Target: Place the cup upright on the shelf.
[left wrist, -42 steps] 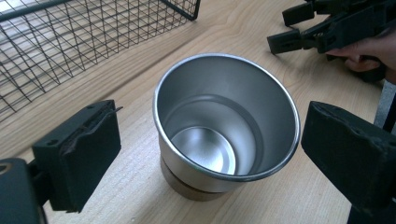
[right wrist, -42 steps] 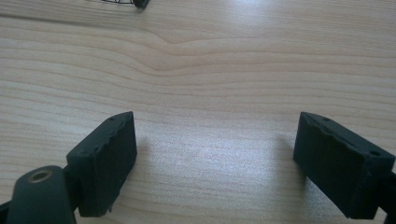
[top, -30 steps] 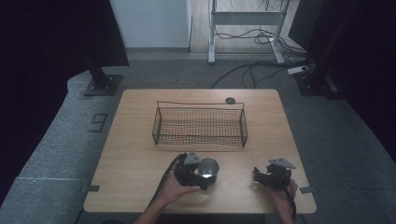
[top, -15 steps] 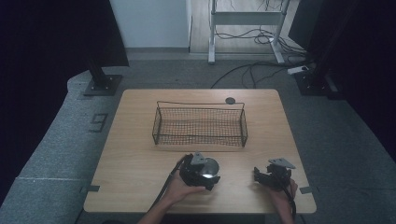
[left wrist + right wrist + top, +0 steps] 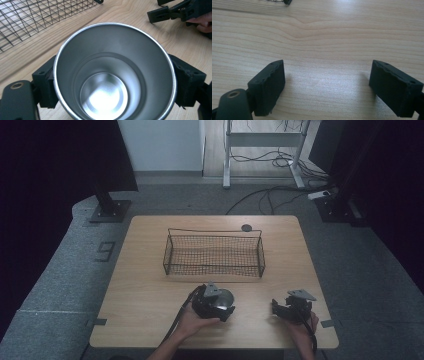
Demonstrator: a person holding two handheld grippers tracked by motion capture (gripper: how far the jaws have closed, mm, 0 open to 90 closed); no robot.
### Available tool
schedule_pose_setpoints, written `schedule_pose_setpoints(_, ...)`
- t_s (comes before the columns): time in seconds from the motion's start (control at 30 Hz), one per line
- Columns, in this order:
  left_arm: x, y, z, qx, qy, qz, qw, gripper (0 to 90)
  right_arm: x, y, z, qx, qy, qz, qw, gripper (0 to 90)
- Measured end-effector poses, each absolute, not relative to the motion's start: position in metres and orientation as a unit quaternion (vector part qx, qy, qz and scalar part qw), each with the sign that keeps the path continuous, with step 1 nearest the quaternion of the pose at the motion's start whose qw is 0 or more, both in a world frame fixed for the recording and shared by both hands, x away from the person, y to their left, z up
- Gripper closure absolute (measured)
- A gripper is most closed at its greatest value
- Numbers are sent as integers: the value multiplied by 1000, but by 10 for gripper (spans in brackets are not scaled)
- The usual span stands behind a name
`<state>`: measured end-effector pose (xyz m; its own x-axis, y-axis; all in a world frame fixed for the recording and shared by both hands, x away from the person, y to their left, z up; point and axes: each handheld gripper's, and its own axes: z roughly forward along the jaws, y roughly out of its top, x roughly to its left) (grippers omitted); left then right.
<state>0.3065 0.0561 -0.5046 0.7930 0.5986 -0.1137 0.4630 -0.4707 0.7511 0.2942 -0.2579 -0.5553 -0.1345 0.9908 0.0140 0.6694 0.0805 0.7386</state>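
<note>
Steel cup (image 5: 113, 72) stands near the worktop's (image 5: 150, 285) front edge, left claw (image 5: 214, 304) just closing, pads against its round wall; it could slip or tip if lifted. Right claw (image 5: 332, 87) rests released, empty

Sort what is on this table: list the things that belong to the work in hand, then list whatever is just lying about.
In the job:
- metal cup, both pads of the left hand-held gripper against its sides; the jaws have just been closing
- wire basket, standing just beyond the cup

Lying about:
- small dark disc behind the basket
- right hand-held gripper, open over bare table
</note>
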Motion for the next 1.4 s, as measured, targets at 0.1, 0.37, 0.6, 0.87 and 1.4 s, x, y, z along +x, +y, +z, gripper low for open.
schedule_pose_setpoints(0.1, 305, 61, -500, 850, 309, 84, 419, 142, 294, -258, -555, 604, 687, 308, 261, 131)
schedule_pose_setpoints(0.37, 306, 72, -486, 842, 308, 86, 434, 143, 294, -258, -555, 604, 687, 308, 261, 131)
schedule_pose_setpoints(0.6, 308, 80, -474, 833, 310, 92, 448, 143, 294, -258, -555, 604, 687, 308, 261, 131)
schedule_pose_setpoints(0.87, 310, 88, -464, 827, 311, 96, 459, 143, 294, -258, -555, 604, 687, 308, 261, 131)
schedule_pose_setpoints(1.4, 314, 93, -442, 827, 308, 109, 458, 144, 294, -258, -555, 604, 687, 308, 261, 131)
